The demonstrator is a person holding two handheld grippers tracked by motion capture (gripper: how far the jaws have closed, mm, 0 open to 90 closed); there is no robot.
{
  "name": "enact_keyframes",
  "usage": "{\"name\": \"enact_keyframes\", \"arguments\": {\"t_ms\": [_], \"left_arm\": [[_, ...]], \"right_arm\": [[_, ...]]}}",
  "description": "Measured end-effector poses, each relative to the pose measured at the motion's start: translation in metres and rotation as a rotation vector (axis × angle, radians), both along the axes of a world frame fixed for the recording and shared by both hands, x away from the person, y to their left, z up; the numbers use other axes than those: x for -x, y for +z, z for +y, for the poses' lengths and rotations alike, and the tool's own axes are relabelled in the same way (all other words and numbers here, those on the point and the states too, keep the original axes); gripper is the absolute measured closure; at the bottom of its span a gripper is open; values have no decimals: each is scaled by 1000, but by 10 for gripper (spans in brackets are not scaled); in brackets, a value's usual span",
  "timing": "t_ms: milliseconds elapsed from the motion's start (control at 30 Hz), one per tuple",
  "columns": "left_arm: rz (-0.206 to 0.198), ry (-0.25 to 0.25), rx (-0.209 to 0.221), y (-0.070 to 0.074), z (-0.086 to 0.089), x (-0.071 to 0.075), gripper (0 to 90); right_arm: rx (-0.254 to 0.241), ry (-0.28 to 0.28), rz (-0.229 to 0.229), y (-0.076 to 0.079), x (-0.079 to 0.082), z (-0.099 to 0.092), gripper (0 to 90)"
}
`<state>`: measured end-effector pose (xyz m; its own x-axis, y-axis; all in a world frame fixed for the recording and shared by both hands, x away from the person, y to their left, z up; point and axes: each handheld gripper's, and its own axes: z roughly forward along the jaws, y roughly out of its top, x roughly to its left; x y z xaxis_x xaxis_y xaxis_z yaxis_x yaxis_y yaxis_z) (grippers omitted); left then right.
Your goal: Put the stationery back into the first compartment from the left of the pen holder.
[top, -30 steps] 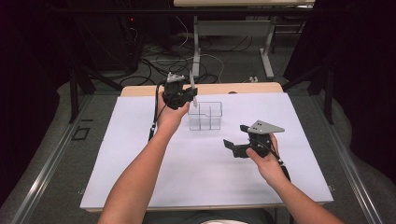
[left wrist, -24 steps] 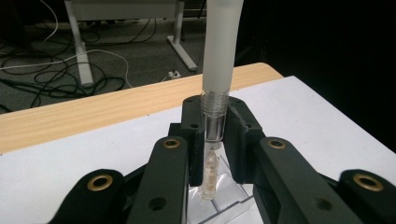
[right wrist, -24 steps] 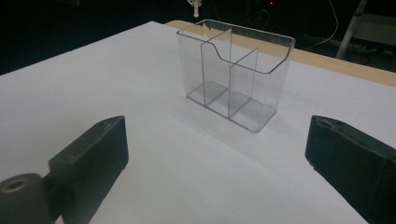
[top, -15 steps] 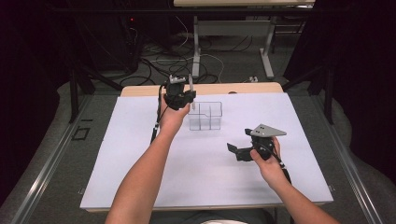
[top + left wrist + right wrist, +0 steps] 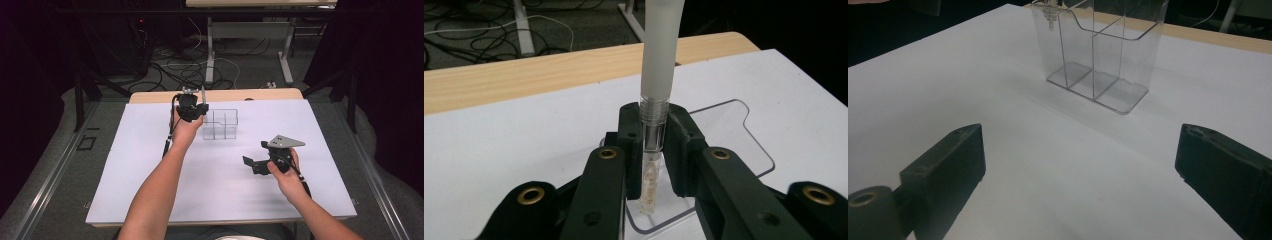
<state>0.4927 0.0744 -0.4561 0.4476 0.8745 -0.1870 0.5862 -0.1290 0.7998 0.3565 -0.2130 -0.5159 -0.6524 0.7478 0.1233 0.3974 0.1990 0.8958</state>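
Observation:
My left gripper [image 5: 196,111] is shut on a clear tube [image 5: 203,95] with a long frosted white cap. The tube stands upright at the left end of a clear plastic divided box [image 5: 222,125]. In the left gripper view the jaws [image 5: 655,145] clamp the tube's [image 5: 656,75] glass body just under the cap. Its lower end, with pale bits inside, hangs over the box's [image 5: 744,130] rim. My right gripper [image 5: 254,154] is open and holds nothing, low over the mat to the right front of the box. In the right gripper view [image 5: 1080,165] the box [image 5: 1103,55] lies ahead, with the tube's tip [image 5: 1049,15] at its far left corner.
A white mat [image 5: 150,160] covers most of the wooden table [image 5: 150,96], whose bare strip shows at the back. Cables [image 5: 190,65] and desk legs lie on the floor beyond the table.
My left hand has sunk with the tube, closer to the box's left compartment. The right hand has hardly moved.

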Motion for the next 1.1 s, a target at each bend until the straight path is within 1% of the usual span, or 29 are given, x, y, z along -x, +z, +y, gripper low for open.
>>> {"name": "enact_keyframes", "arguments": {"t_ms": [33, 67, 133, 167, 267, 300, 533, 600, 633, 667, 700, 733, 767, 867, 900, 933, 1000, 1033, 1067, 1100], "left_arm": [[3, 0, -3, -1, 0, 0, 796], [6, -3, -4, -2, 0, -1, 795], [15, -3, -4, -4, -1, -1, 795], [23, -2, -4, -5, -1, -1, 795], [27, -5, -11, -6, -2, -2, 795], [36, -3, -14, -7, -2, -2, 795], [53, -13, -34, -10, -5, -2, 794], [51, -20, -45, -10, -6, -1, 793], [46, -19, -49, -10, -7, -1, 793], [38, -28, -65, -9, -7, 0, 792], [35, -34, -83, -9, -8, 1, 790], [30, -35, -90, -8, -8, 2, 785], [19, -38, -90, -8, -9, 2, 771], [17, -48, -80, -4, -9, 5, 740], [9, -50, -72, -3, -9, 6, 724], [2, -52, -72, -2, -9, 7, 711], [-7, -50, -71, 0, -8, 9, 659], [-5, -50, -61, 1, -8, 10, 636], [-3, -52, -45, 2, -7, 11, 617], [-4, -60, -42, 3, -6, 12, 604]], "right_arm": [[8, 6, 5, 0, 0, -1, 60], [-1, 3, 0, -1, -1, 0, 65], [-8, 7, 7, -2, -1, 0, 69], [-2, 9, 12, -2, -1, -1, 69], [-2, 14, 11, -3, -1, 0, 70], [-3, 12, 19, -2, 0, 0, 71], [-5, 19, 20, -4, -1, 0, 74], [-3, 18, 32, -4, 0, 0, 74], [-2, 16, 24, -5, -1, 0, 75], [1, 18, 30, -5, -1, 0, 75], [-5, 15, 26, -5, -1, 0, 76], [-2, 14, 28, -5, -1, 0, 76], [-4, 14, 30, -5, -1, 0, 77], [-7, 15, 30, -6, -1, -1, 78], [-8, 12, 30, -6, -1, -1, 79], [-9, 12, 32, -6, -1, -1, 80], [-10, 13, 38, -5, -1, -1, 80], [-10, 14, 34, -5, -1, -1, 80], [-15, 14, 42, -5, -1, 0, 80], [-15, 13, 44, -5, -1, -1, 81]]}}
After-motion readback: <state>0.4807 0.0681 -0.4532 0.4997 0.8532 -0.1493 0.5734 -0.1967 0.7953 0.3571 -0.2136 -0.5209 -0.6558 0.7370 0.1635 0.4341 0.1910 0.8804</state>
